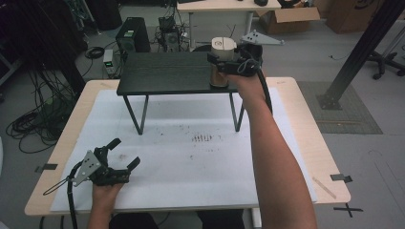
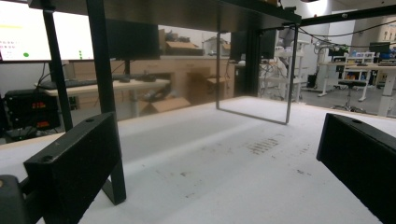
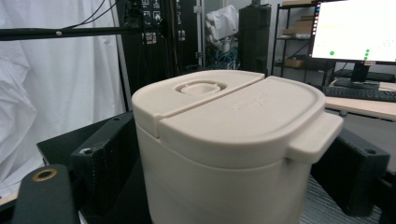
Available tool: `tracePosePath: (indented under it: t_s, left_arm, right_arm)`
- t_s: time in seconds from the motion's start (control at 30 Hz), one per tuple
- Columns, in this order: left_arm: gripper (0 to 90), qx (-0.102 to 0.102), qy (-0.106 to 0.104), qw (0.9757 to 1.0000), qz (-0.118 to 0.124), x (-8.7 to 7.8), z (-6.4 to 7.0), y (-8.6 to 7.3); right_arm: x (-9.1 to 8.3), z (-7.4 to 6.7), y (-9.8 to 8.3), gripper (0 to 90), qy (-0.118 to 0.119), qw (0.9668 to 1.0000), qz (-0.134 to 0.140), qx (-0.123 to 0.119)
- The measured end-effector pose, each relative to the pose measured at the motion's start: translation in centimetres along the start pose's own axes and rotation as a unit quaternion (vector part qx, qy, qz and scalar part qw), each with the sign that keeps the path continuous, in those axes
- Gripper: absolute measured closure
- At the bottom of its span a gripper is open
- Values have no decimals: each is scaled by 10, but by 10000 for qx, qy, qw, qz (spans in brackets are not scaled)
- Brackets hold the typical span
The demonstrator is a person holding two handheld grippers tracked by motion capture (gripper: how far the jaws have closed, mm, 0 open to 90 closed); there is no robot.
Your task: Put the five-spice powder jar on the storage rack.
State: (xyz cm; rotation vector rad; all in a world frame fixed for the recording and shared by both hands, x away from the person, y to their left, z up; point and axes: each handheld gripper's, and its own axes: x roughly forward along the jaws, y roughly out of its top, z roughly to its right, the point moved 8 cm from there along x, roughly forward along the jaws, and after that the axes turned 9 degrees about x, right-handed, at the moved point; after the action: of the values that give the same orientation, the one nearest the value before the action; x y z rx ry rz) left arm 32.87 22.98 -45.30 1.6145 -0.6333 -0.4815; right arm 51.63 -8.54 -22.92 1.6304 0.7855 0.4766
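We see the right gripper [image 1: 220, 64] with jaws flanking the beige container [image 3: 229, 149] on the black shelf [image 1: 167, 72], seemingly loosened; the left gripper [image 1: 125, 153] rests wide open, empty.

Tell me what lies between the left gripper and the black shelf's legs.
Bare white mat, apart from a few dark specks, as the high view shows.

White mat [image 1: 191, 162] covers wooden table [image 1: 305, 143], dark specks [image 1: 201, 138] near its centre. Black riser shelf [image 1: 162, 71] stands at mat's 12 o'clock. On the floor: computer tower [image 1: 131, 36] at 11 o'clock, cardboard box [image 1: 286, 19] at 1 o'clock, cable tangle [image 1: 28, 124] at 9 o'clock. Lit monitor [image 3: 357, 30] behind.
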Motion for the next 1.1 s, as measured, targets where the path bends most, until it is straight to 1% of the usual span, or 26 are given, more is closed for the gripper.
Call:
tracePosePath:
  t_s: [0.23, 0.37, 0.53, 0.57, 0.83, 0.9, 1.1]
  left_arm:
    - [2, 3, 4, 10000, 2, 0, 0, 0]
    - [2, -40, 11, 10000, -2, 0, 0, 0]
    - [2, -30, 15, 10000, -1, 0, 0, 0]
    - [2, -35, 15, 10000, 0, 0, 0, 0]
    - [2, -30, 15, 10000, 1, 0, -1, 0]
    - [2, -40, 13, 10000, 5, 0, -1, 0]
    - [2, -52, 14, 10000, 3, 0, -1, 0]
  right_arm:
    - [-4, 0, 0, 117, -4, 10000, 13, -5]
    - [-6, 0, -2, 105, 76, 9999, 30, 68]
    - [-10, 0, -3, 92, 175, 9998, 27, 120]
    - [-12, 0, -3, 90, 227, 9996, 62, 143]
    - [-21, 3, -1, 71, 222, 9996, 139, 136]
    - [-25, 3, -1, 59, 290, 9993, 203, 139]
    - [-33, 4, -1, 48, 355, 9988, 296, 152]
